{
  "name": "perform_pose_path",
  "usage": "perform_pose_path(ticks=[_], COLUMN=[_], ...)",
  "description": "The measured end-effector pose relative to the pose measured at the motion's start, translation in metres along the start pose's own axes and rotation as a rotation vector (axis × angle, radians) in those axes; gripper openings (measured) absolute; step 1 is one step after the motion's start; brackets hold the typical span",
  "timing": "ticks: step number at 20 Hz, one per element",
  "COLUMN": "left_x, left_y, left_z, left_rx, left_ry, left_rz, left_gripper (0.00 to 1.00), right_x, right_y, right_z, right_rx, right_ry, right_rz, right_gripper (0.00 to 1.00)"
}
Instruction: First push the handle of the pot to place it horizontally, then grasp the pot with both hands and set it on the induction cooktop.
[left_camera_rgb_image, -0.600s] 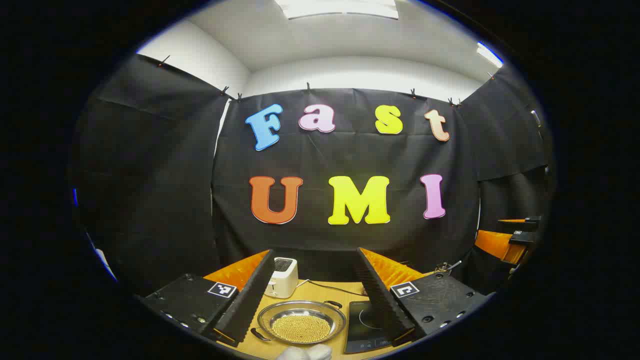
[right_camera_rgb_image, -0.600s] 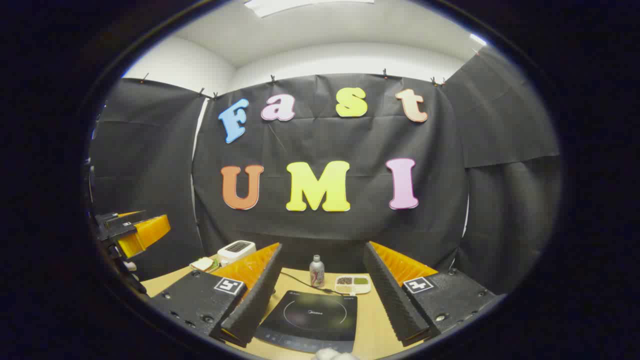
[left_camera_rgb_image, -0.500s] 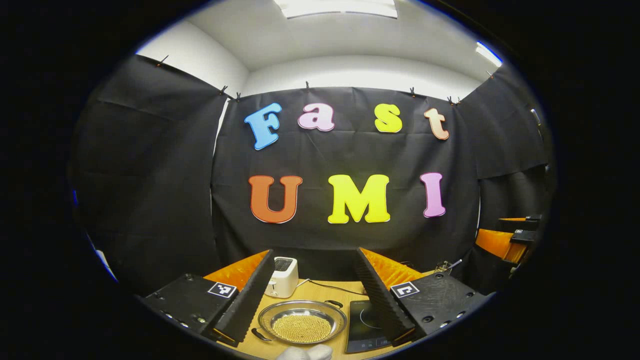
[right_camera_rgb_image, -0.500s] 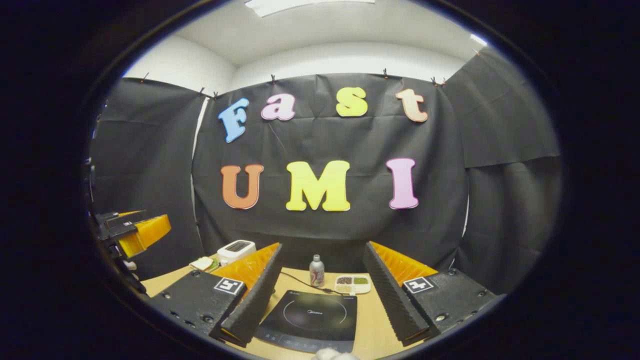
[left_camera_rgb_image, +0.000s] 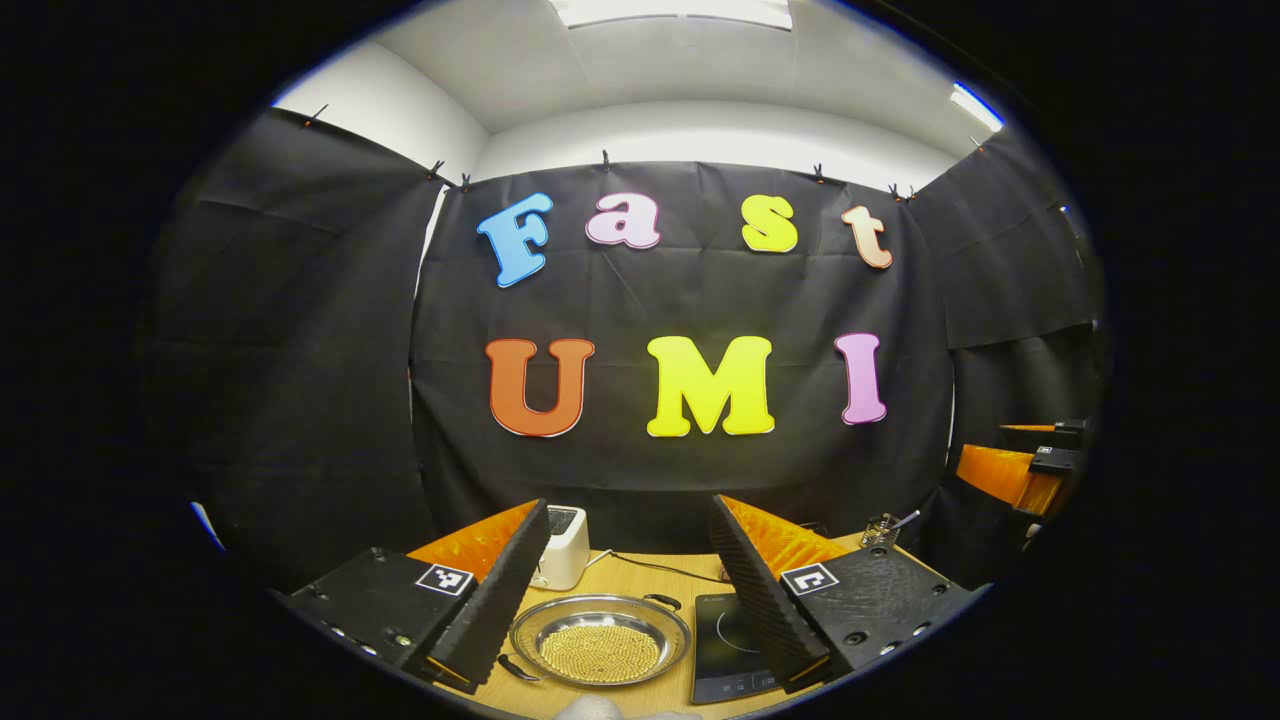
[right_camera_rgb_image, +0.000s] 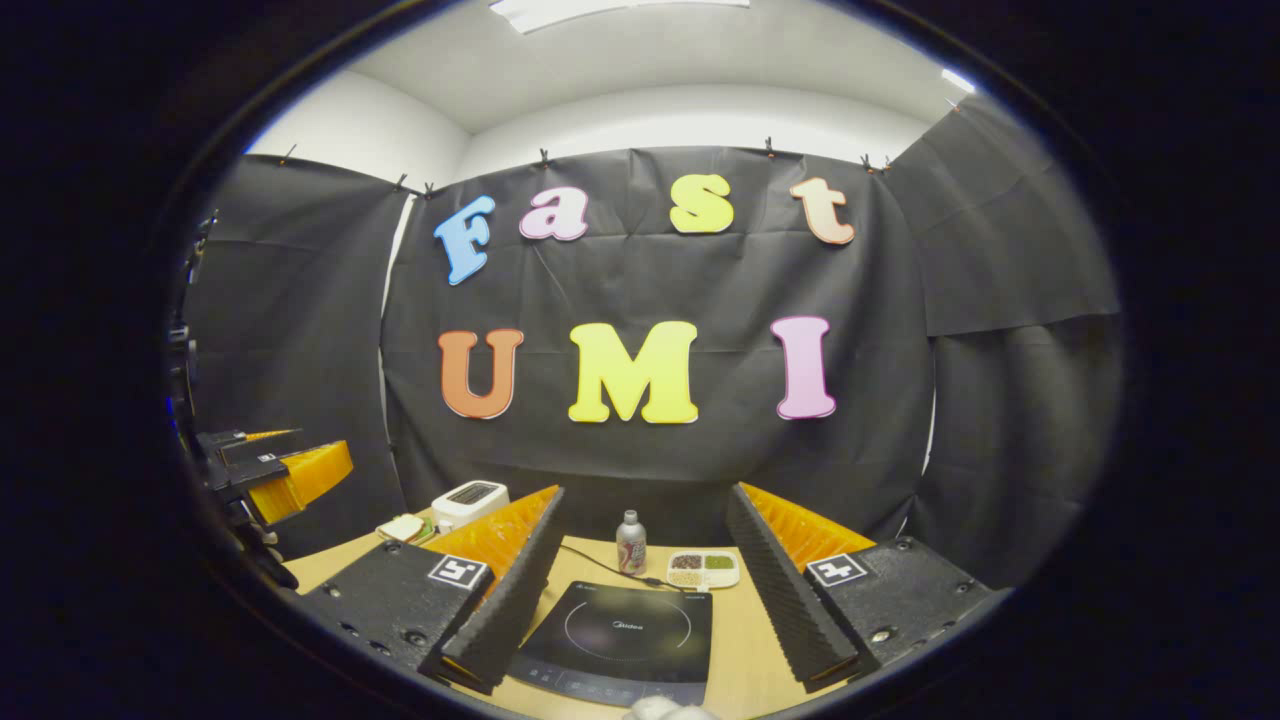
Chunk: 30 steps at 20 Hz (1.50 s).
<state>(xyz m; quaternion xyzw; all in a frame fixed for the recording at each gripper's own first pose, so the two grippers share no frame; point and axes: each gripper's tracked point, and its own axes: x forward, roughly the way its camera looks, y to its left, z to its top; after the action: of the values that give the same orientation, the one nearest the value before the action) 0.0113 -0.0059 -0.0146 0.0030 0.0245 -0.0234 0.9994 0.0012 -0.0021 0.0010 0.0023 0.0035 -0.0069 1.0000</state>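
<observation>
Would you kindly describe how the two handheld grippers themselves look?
Each gripper, left and right, has two long wedge-shaped fingers with ribbed inner faces, mounted on flat black bolted blocks. Every block carries a small square black-and-white marker. The fingers' outer sides are ridged.

You face a shiny metal pot (left_camera_rgb_image: 600, 640), a glossy glass induction cooktop (right_camera_rgb_image: 615, 640) and a matt wooden desk (right_camera_rgb_image: 745, 655)
</observation>
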Motion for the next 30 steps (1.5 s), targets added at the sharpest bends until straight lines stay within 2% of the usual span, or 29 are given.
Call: perform_pose_path(ticks=[1, 2, 3, 4, 5, 6, 7, 8, 11, 13, 14, 15, 17, 21, 24, 30], left_x=[0.0, 0.001, 0.0, -0.002, -0.004, -0.004, -0.006, -0.006, -0.007, -0.007, -0.008, -0.011, -0.018, -0.034, -0.038, -0.023], left_y=[-0.005, -0.007, -0.013, -0.022, -0.027, -0.026, -0.017, -0.007, -0.002, 0.006, 0.013, 0.016, 0.016, 0.034, 0.047, 0.061], left_z=[-0.006, -0.014, -0.024, -0.034, -0.041, -0.047, -0.052, -0.06, -0.1, -0.13, -0.145, -0.167, -0.204, -0.267, -0.3, -0.343], left_rx=[0.004, 0.009, 0.012, 0.011, 0.009, 0.012, 0.016, 0.02, -0.022, -0.038, -0.038, -0.038, -0.037, 0.055, 0.09, 0.117], left_ry=[0.021, 0.054, 0.09, 0.131, 0.159, 0.175, 0.19, 0.205, 0.307, 0.385, 0.43, 0.479, 0.588, 0.767, 0.885, 1.015], left_rz=[-0.021, -0.043, -0.081, -0.136, -0.162, -0.161, -0.147, -0.126, -0.137, -0.143, -0.138, -0.143, -0.163, -0.198, -0.232, -0.27], left_gripper=[0.85, 0.95, 0.69, 0.53, 0.44, 0.25, 0.17, 0.14, 0.0, 0.01, 0.0, 0.0, 0.0, 0.0, 0.0, 0.0], right_x=[0.0, -0.001, -0.003, -0.004, -0.005, -0.005, -0.007, -0.007, -0.011, -0.015, -0.016, -0.016, -0.014, -0.002, 0.008, 0.024], right_y=[0.0, 0.001, 0.0, -0.001, 0.001, 0.003, 0.006, 0.007, 0.012, 0.014, 0.015, 0.017, 0.02, 0.02, 0.022, 0.017], right_z=[-0.003, -0.005, -0.005, -0.004, -0.005, -0.007, -0.009, -0.011, -0.017, -0.025, -0.029, -0.036, -0.049, -0.068, -0.075, -0.085], right_rx=[-0.001, -0.003, -0.008, -0.015, -0.022, -0.026, -0.03, -0.035, -0.031, -0.032, -0.033, -0.032, -0.03, -0.009, 0.016, 0.009], right_ry=[0.011, 0.017, 0.021, 0.022, 0.026, 0.032, 0.04, 0.045, 0.059, 0.073, 0.084, 0.101, 0.135, 0.182, 0.196, 0.228], right_rz=[-0.001, -0.001, -0.004, -0.005, -0.006, -0.003, 0.002, 0.001, 0.0, -0.001, 0.0, 0.004, 0.017, 0.046, 0.057, 0.07], right_gripper=[0.96, 0.96, 0.96, 0.96, 0.96, 0.96, 0.96, 0.96, 0.96, 0.96, 1.0, 0.96, 0.96, 0.97, 0.96, 0.96])
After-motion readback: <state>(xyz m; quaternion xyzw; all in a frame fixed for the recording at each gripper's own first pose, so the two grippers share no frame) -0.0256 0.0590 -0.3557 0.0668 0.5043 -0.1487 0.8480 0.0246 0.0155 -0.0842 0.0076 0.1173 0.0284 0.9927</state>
